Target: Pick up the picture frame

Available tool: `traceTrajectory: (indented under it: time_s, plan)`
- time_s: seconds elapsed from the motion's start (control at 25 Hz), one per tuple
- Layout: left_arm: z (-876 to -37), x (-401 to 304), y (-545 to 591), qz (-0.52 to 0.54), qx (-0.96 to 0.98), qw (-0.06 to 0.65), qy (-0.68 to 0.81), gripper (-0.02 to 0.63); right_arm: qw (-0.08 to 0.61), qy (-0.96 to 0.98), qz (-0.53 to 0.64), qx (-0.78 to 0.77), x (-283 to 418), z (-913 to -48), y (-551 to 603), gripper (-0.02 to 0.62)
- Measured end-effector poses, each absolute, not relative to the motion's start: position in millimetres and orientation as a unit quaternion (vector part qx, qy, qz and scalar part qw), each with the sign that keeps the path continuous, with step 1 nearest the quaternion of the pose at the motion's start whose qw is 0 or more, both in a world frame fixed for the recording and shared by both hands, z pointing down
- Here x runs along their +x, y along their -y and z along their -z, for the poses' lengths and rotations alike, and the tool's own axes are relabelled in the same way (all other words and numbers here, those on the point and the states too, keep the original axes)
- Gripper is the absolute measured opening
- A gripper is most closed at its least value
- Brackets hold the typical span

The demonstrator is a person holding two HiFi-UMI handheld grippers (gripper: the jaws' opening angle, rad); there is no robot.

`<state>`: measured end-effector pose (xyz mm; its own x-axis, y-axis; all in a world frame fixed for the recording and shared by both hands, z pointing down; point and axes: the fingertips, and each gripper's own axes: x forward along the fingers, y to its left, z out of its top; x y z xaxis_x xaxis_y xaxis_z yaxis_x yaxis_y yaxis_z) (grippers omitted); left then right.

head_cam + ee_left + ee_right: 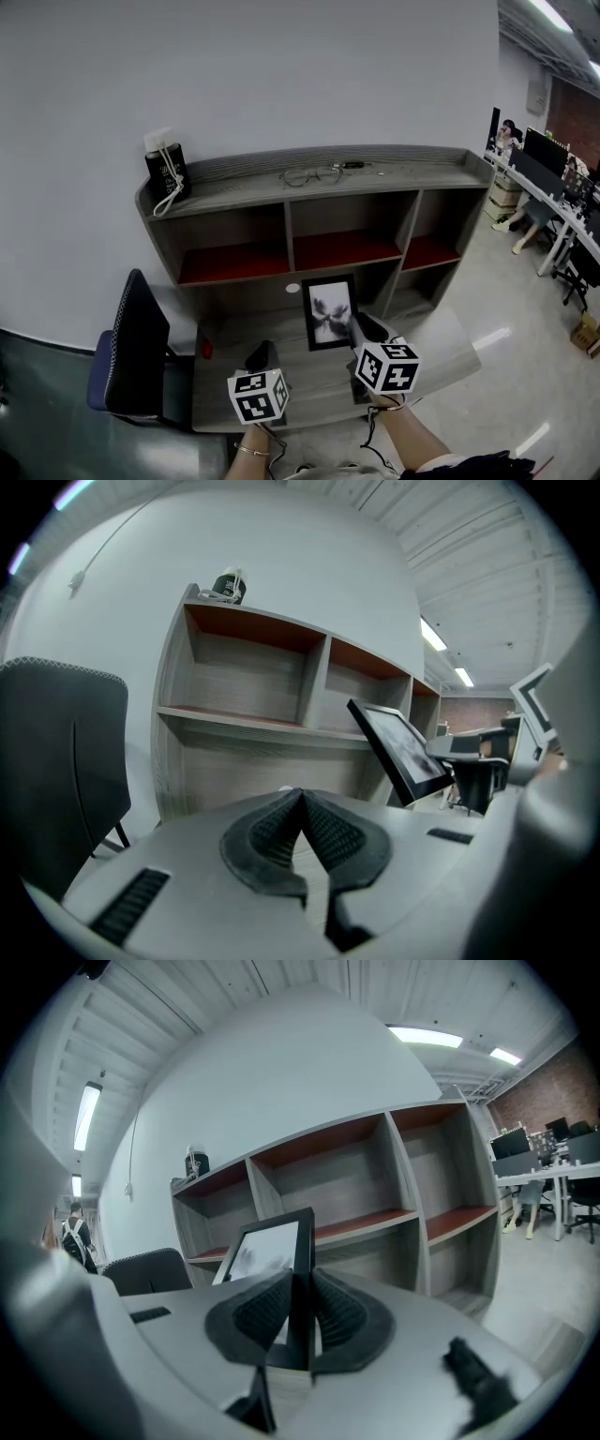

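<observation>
Right, the right gripper (pixel 302 1283) has its jaws pinched on the frame (pixel 272 1251), low down on its right-hand edge, a pad on either side of the black moulding. The frame stands tall way up on the desk (pixel 441 339), in front of the middle bay of the shelves (pixel 412 178), and leans back a touch. Whether its foot is off the wood I can't tell from here.

So the frame lies straight ahead of the right tool, long axis up and down. The lift, I'd say, wants to go up and back towards the person.

The left gripper (pixel 263 356) hangs just left of the frame, near but apart, jaws closed tip to tip on nothing.

The one worry is overhead. The lower shelf board runs close behind the frame's top, so a forward tilt on the rise could knock it.

The chair (pixel 136 349) is off to the left, and the glasses (pixel 314 174) and a dark box (pixel 166 171) sit up on top, all well clear.
</observation>
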<state>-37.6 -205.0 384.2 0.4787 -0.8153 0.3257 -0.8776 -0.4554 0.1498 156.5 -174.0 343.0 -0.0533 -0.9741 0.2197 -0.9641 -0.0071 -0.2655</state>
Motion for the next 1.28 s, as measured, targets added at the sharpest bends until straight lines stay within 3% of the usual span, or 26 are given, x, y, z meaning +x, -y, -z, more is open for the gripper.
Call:
traceTrajectory:
  time_s: [0.6,1.28]
  plan:
    - [-370,1,184,-0.100,0.836,0.152,0.518,0.005,0.020,-0.719,0.179,-0.671,196,-334,155,0.083]
    - [-376,-5,176,-0.106,0.837,0.146,0.517,0.005,0.047,-0.711,0.188,-0.676,191,-341,143,0.083]
